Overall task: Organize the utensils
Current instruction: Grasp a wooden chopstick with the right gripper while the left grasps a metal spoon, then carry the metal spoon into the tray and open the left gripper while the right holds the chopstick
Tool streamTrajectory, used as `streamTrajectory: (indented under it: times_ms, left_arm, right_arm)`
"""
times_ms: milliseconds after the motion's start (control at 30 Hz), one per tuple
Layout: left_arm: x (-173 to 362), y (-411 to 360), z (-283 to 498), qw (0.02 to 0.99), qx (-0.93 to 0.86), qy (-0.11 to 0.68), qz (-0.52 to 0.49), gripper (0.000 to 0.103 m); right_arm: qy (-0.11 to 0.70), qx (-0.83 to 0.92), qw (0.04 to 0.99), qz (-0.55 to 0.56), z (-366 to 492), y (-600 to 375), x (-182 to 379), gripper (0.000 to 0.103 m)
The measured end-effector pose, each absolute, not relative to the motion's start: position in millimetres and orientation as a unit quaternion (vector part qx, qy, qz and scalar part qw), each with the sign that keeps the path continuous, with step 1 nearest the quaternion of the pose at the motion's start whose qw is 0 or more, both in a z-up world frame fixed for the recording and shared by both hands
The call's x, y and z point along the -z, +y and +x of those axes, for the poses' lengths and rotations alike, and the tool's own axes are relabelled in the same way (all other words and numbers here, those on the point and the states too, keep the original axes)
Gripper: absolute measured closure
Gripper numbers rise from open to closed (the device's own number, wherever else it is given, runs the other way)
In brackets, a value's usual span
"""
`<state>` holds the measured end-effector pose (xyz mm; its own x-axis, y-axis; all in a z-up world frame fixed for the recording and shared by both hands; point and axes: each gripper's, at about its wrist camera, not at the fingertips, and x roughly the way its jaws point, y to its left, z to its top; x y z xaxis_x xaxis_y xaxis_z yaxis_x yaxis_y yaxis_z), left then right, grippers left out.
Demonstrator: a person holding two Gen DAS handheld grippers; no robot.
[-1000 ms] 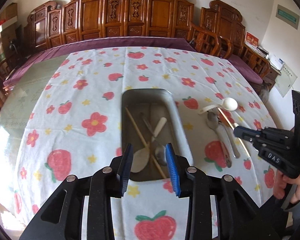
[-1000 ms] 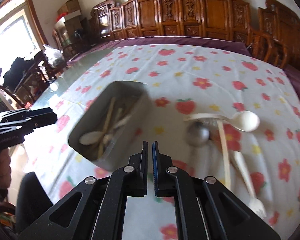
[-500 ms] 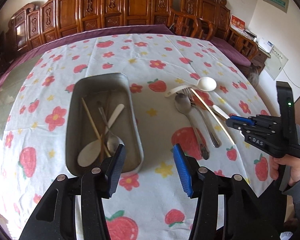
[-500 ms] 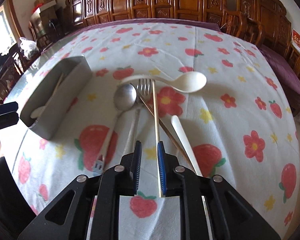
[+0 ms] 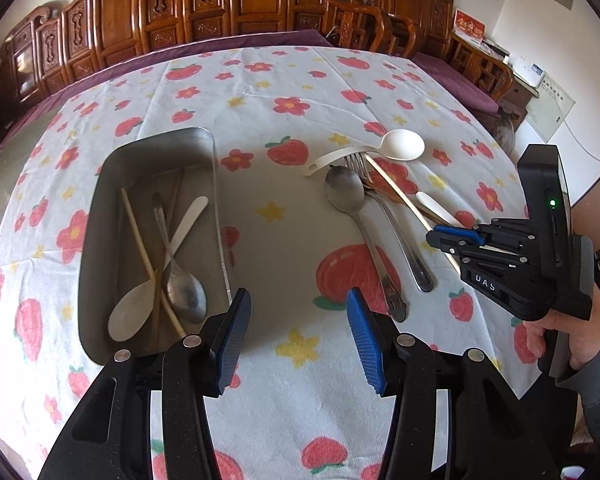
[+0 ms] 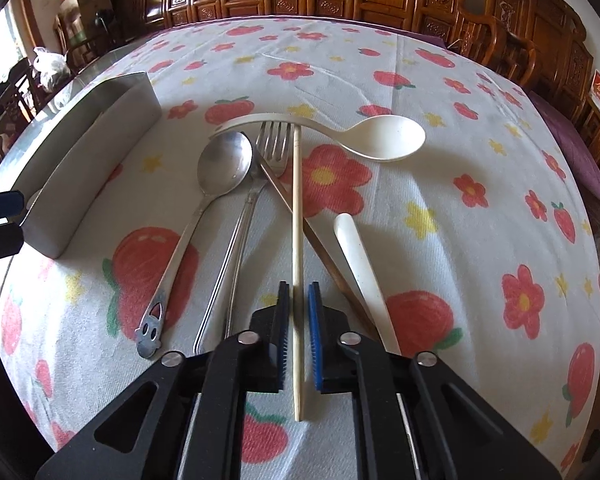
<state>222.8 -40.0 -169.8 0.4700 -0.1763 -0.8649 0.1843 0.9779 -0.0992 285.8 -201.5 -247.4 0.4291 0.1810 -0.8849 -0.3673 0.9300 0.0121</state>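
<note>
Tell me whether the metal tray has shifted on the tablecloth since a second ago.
No. The rectangular metal tray keeps its place beside the same red flower print; only the camera moved.

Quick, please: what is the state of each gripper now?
Left gripper: open, holding nothing.
Right gripper: shut on the pale chopstick.

The left claw (image 5: 297, 298) is held tilted steeply downward. Its jaws have just been opened and are set about half apart, with nothing between them. The right claw (image 6: 299, 286) is likewise pitched down, and its jaws have just been closed on a chopstick (image 6: 297, 200). Its handle is gripped from below by the right hand (image 5: 560, 332).
</note>
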Motion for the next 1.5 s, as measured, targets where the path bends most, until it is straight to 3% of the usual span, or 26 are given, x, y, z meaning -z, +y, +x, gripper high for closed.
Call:
streamTrajectory:
  times_ms: [733, 1100, 1233, 1500]
  left_arm:
    - [212, -104, 279, 0.834, 0.119, 0.539, 0.000, 0.056]
    - [229, -123, 295, 0.825, 0.102, 0.555, 0.021, 0.079]
    - [230, -122, 295, 0.823, 0.092, 0.559, 0.035, 0.095]
    - [229, -109, 282, 0.817, 0.100, 0.566, 0.037, 0.097]
  right_arm:
    - [0.478, -0.172, 0.861, -0.024, 237, -251, 211, 0.097]
    - [0.480, -0.166, 0.862, -0.008, 232, -256, 214, 0.097]
    - [0.480, -0.168, 0.861, -0.010, 232, -253, 214, 0.097]
    - [0.478, -0.171, 0.862, -0.006, 229, -247, 211, 0.097]
